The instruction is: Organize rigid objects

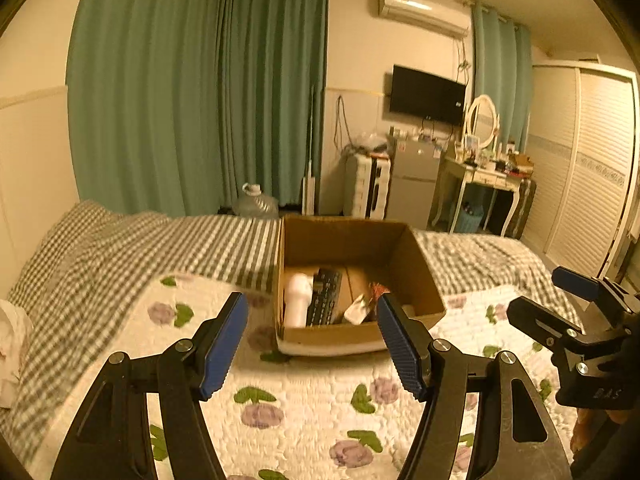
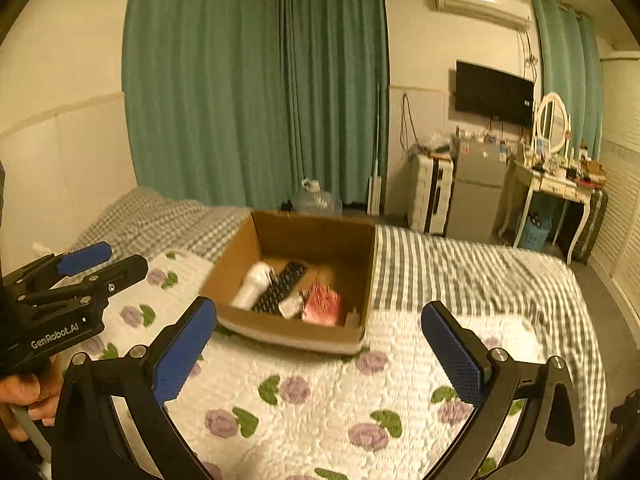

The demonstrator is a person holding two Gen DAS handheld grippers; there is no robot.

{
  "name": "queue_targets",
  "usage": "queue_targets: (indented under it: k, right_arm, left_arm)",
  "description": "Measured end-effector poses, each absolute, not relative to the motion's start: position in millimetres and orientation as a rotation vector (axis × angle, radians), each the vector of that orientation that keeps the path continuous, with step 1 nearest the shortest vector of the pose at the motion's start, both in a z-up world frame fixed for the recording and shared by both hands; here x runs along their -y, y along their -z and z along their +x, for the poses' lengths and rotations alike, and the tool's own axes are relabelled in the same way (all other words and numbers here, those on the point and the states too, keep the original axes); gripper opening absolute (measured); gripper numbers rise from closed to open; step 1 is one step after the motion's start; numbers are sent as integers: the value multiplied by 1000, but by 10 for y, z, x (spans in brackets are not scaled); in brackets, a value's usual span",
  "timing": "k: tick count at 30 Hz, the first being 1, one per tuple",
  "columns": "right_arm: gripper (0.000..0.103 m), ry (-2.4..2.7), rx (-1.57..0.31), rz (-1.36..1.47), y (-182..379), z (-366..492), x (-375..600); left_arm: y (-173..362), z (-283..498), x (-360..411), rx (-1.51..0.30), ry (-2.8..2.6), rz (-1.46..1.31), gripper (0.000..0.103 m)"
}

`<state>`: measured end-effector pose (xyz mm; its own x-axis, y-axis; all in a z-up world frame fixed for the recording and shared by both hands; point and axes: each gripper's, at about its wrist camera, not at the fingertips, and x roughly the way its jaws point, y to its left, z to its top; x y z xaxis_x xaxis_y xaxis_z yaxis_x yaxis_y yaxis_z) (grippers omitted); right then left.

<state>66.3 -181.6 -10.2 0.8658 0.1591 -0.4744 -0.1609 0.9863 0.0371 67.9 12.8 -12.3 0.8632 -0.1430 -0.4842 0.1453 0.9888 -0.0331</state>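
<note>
An open cardboard box (image 1: 420, 268) (image 2: 240, 252) sits on the bed. Inside lie a white bottle (image 1: 298, 300) (image 2: 254, 284), a black keyboard-like remote (image 1: 325, 298) (image 2: 282, 286), a red packet (image 2: 322, 304) and a small white item (image 1: 357, 308) (image 2: 291, 306). My left gripper (image 1: 312, 340) is open and empty, just short of the box's near wall; it also shows at the left of the right wrist view (image 2: 102, 258). My right gripper (image 2: 320, 344) is open and empty, in front of the box; it appears at the right of the left wrist view (image 1: 544, 296).
The bed carries a white floral quilt (image 1: 304, 404) (image 2: 312, 400) over a green checked sheet (image 1: 168, 240) (image 2: 460, 268). Beyond the bed are green curtains (image 1: 200, 80), a water jug (image 1: 256, 200), a small fridge (image 1: 414, 176), a dressing table (image 1: 484, 176) and a wardrobe (image 1: 592, 160).
</note>
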Motion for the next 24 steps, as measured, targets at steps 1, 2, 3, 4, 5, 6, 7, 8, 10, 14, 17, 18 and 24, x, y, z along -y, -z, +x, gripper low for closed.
queue_targets:
  k: [1,2,3,4,5,6,7,8,10,14,17,18,24]
  right_arm:
    - [103,-165,-506,-2,148,674,1818]
    - [103,-163,-517,-1,203,693,1819]
    - [103,-160,-524,-1,250,698,1821]
    - [103,-158,-530,-1,288,706,1822]
    - [103,-155,-538,-3,329,720,1818]
    - [103,-154,-544,-4,355,731,1815]
    - [103,-155,-549,-5,379,739,1809]
    - [103,-156,-553,-5,403,740,1804]
    - [103,-158,-561,-3,428,755,1803]
    - [103,-160,-569,-2,454,785,1792]
    - [103,-159,-573,0,463,791,1790]
    - [103,-158,-572,0,460,790,1790]
    - [103,-155,-570,3,455,786,1793]
  left_arm:
    - [183,697,-124,-517,146,8,70]
    - [222,704,-122,-523,143,11,70]
    - [247,711,-116,-528,141,13,70]
    - [281,722,-116,-533,138,16,70]
    - [313,731,-117,-539,135,19,70]
    - [334,744,-119,-543,133,20,70]
    - [359,749,-119,-547,131,22,70]
    - [375,760,-124,-552,129,23,70]
    - [400,773,-120,-560,126,24,70]
    - [422,781,-108,-568,125,26,70]
    - [428,788,-106,-572,125,29,70]
    - [427,787,-108,-571,124,28,70]
    - [424,791,-105,-571,124,29,70]
